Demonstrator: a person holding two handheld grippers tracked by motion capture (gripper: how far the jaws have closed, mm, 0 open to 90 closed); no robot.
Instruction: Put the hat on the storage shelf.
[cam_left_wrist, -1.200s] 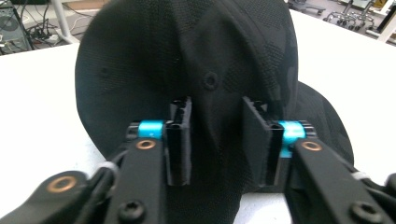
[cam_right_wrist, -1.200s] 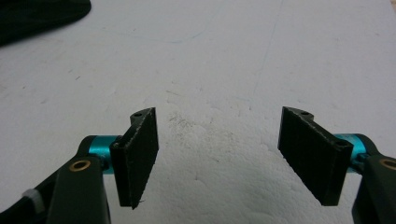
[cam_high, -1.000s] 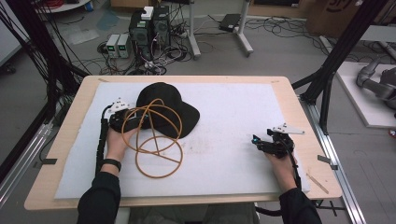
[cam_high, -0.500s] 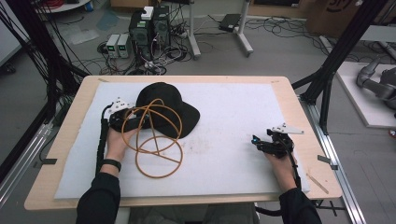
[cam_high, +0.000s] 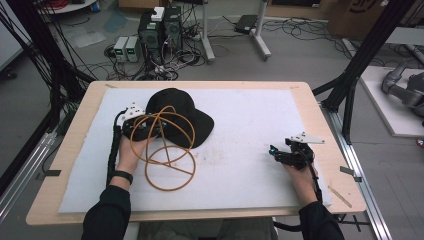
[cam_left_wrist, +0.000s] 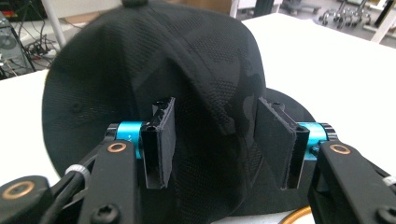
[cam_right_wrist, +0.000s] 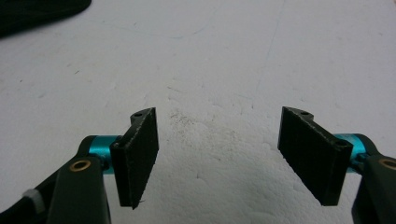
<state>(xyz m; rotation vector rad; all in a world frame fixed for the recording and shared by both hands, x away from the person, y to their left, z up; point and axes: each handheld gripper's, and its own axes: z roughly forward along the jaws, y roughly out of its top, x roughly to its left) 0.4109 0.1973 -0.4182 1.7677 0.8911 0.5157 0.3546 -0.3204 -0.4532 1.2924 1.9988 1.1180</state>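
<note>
Up close: left claw (cam_left_wrist: 212, 144) gapes around cap (cam_left_wrist: 187, 70) fabric | right claw (cam_right_wrist: 229, 161) apart over bare white pad (cam_right_wrist: 224, 56)

A black cap (cam_high: 177, 116) lies on the white mat, orange cord (cam_high: 167, 150) apparently looped over it.

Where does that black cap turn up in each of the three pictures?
High view: the cap lies on the left half of the white mat, by the left gripper, with an orange cord looped over it.
Left gripper view: the cap looms close, straight ahead between the open jaws.
Right gripper view: a dark sliver at the top left corner looks like the cap's edge.
Shared landmark: the white mat.
</note>
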